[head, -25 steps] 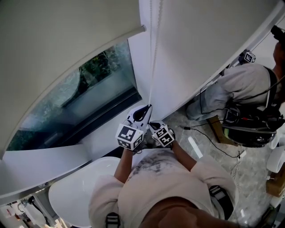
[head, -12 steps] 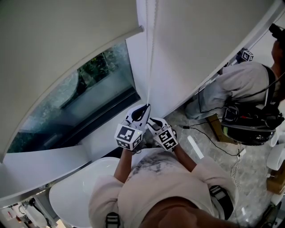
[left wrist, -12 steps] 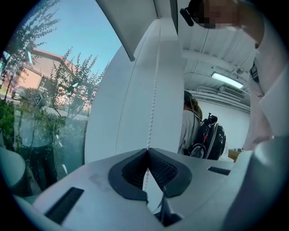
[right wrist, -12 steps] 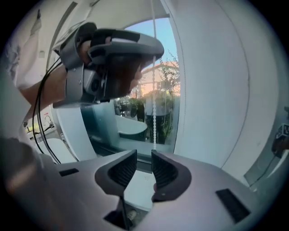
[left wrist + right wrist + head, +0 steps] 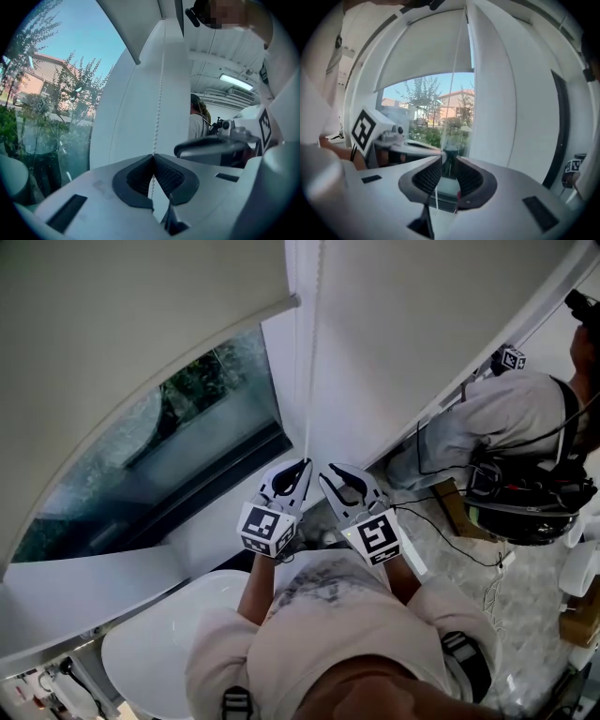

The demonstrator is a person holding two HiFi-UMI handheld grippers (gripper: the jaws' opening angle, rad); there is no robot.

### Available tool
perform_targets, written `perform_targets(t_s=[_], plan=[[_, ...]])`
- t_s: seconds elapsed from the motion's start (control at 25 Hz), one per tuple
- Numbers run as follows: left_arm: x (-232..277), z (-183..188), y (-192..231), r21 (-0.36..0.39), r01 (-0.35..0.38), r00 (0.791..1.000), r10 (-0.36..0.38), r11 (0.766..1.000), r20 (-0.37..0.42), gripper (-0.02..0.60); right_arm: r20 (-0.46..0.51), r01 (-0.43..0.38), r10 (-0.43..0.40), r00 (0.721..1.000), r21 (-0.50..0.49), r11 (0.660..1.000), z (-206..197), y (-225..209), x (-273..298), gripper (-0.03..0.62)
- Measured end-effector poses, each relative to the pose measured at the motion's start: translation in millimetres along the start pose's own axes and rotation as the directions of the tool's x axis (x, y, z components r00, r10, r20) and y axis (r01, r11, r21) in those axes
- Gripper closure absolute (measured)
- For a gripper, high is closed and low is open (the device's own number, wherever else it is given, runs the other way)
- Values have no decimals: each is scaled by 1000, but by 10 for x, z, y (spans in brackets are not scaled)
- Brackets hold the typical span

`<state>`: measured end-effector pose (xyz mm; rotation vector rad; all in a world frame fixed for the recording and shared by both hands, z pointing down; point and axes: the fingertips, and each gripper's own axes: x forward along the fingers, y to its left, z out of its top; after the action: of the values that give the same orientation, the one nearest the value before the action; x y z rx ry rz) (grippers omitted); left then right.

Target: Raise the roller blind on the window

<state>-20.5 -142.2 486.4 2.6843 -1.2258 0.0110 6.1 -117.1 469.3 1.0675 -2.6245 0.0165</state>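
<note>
Two grippers: left gripper tight on bead chain, right gripper apart.

No legible text, labels, numbers or signs

Bright daylight pours through the tall glass window, leaving the pale fabric roller blind evenly lit. Both gripper views bend hard and darken at the rims; the white bead chain looks sharp, the near grey jaws soft.
</note>
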Motion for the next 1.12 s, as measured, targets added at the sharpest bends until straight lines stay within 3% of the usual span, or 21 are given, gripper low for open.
perform_targets(t_s=[0.28,0.56,0.76,0.84,1.12], plan=[[-18,23,8,8,-2,1000,2,1000,9,572,199,-14,20,980,-29,999,1098,-52,-167,453],[-13,3,-45,23,4,1000,-4,1000,9,572,282,-31,42,959,-45,999,1756,-112,-126,453],[-54,5,-45,31,6,1000,-6,1000,15,572,315,-39,53,948,-51,998,2018,-108,-72,459],[-56,19,-43,33,8,1000,-8,999,20,572,326,-39,52,944,-45,998,2080,-119,-56,505],[-28,-63,-14,24,10,1000,-11,1000,24,572,373,-58,47,927,19,998,2016,-120,-30,533]])
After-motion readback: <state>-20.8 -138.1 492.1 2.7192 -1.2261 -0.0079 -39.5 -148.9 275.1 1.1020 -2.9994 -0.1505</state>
